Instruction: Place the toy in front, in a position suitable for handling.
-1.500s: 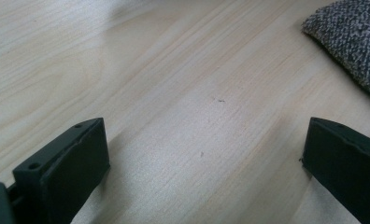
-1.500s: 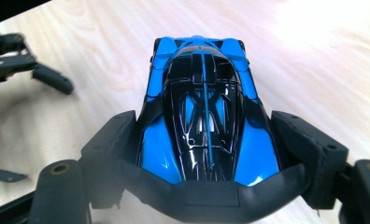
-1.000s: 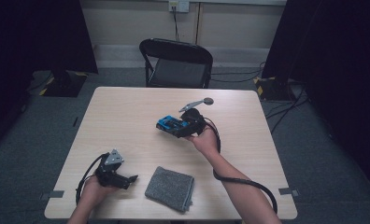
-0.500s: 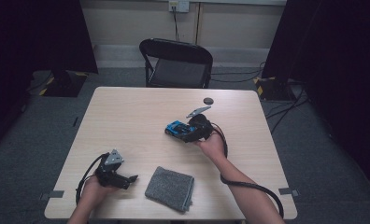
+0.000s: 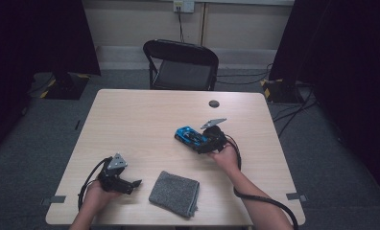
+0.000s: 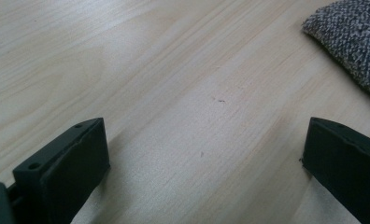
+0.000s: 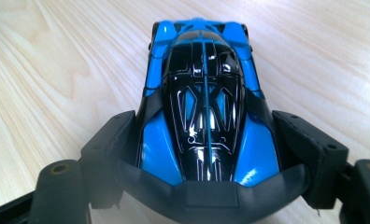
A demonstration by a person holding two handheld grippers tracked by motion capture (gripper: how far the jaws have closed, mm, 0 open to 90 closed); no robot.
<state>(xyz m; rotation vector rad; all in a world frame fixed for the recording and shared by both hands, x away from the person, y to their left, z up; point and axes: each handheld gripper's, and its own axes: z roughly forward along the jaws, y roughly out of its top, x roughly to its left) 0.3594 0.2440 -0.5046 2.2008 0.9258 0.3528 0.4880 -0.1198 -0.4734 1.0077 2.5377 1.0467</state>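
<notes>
Toy car (image 7: 204,100), blue and black, clamped at its rear in my right gripper (image 5: 208,140), right of tabletop (image 5: 140,120) centre. My left gripper (image 5: 130,183), jaws apart, sits near front-left corner beside grey cloth (image 5: 174,192).

The blue toy car (image 7: 204,100) sits clamped between the two jaws of my right gripper (image 5: 203,142), which press against its flanks near one end. It is a low, sleek racing model: glossy blue bodywork with a shiny black canopy and black panels running down its spine, cut by thin blue lines. A black wing or bumper curves across the end nearest my hand. It rides upright, roof up, its long axis in line with my jaws, the far end pointing toward the table's left side, over the right half of the pale wooden table (image 5: 140,124).
</notes>
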